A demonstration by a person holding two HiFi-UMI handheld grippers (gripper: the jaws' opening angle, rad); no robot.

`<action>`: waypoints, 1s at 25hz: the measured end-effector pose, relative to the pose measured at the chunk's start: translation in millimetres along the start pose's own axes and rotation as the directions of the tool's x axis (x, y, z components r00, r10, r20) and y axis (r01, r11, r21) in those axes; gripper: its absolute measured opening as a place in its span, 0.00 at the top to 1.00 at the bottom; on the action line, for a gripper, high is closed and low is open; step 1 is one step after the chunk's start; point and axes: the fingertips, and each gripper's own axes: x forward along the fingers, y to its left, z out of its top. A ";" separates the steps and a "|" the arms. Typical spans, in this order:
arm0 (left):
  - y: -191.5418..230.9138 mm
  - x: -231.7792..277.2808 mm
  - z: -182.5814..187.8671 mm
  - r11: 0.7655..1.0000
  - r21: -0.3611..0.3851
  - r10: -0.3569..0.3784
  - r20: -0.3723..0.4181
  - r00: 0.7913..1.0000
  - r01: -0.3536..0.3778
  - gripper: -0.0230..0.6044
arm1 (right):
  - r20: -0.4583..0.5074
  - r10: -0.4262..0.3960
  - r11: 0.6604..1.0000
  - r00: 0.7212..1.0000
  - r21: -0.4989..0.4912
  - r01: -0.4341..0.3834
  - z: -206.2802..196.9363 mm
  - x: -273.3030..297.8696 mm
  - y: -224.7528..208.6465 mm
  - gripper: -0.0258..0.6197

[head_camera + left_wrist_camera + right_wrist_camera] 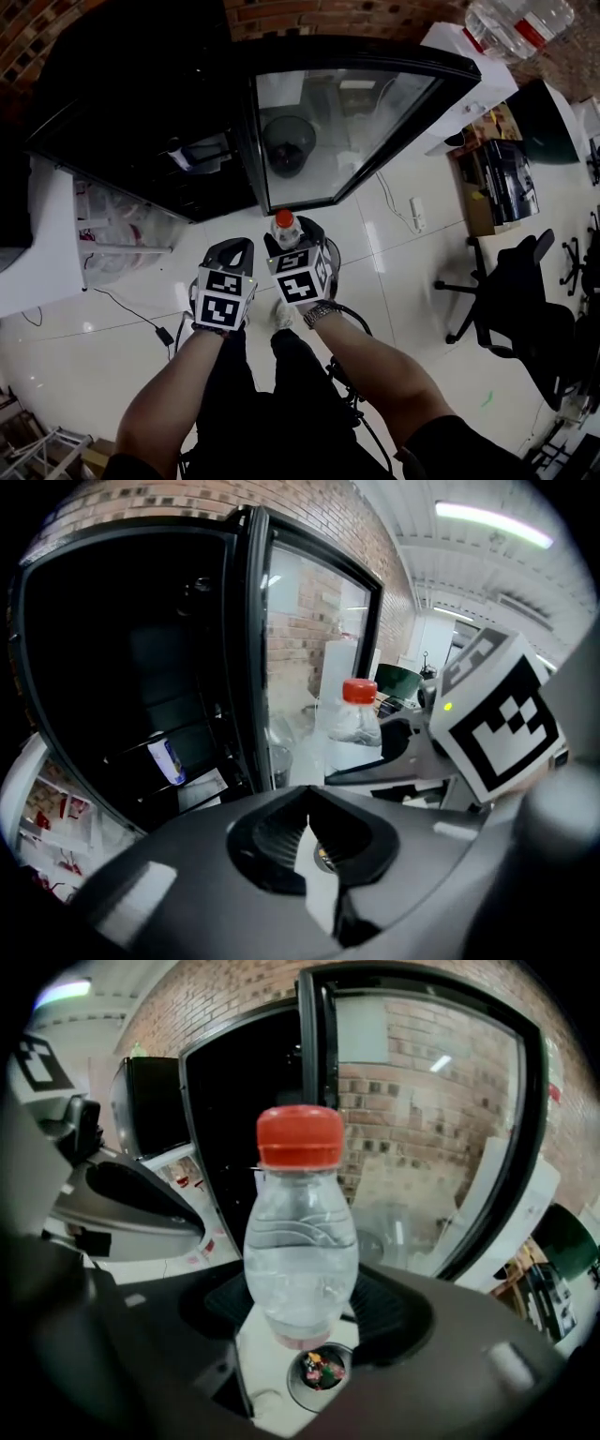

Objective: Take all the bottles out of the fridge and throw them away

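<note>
Right gripper view: right tool (300,1314) clamping red-capped bottle (300,1251), left tool (306,841) closed, empty; next, carrying to bin (288,145), releasing.

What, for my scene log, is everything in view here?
bottle: one, clear with red cap, upright in the right gripper
fridge: one, black, ahead, its glass door swung open
bin: one, dark, on the floor, seen through the door glass
office chair: one, black, at right
power strip: one, white, on the floor
water jug: one, clear, top right of the head view
left gripper: grey, jaws together, empty
right gripper: grey, closed on the bottle
</note>
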 end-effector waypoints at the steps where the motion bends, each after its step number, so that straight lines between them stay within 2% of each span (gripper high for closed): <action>1: -9.6 4.3 0.7 1.000 0.001 -0.010 -0.005 1.000 0.010 0.96 | -0.007 -0.002 1.000 1.000 0.005 0.002 -9.2 -3.2 -5.6 0.49; 6: -47.1 24.1 0.5 0.998 0.011 -0.055 -0.045 0.997 0.055 0.96 | -0.045 -0.016 0.999 0.999 0.045 0.018 -52.7 -12.0 -33.4 0.49; 12: -76.2 52.8 -17.0 0.994 0.031 -0.099 -0.105 0.990 0.103 0.96 | -0.111 -0.018 0.995 0.994 0.098 0.029 -108.7 -9.5 -49.9 0.49; 25: -111.9 97.0 -60.3 0.975 0.089 -0.187 -0.183 0.965 0.205 0.96 | -0.236 -0.021 0.980 0.971 0.187 0.067 -212.8 18.1 -45.2 0.49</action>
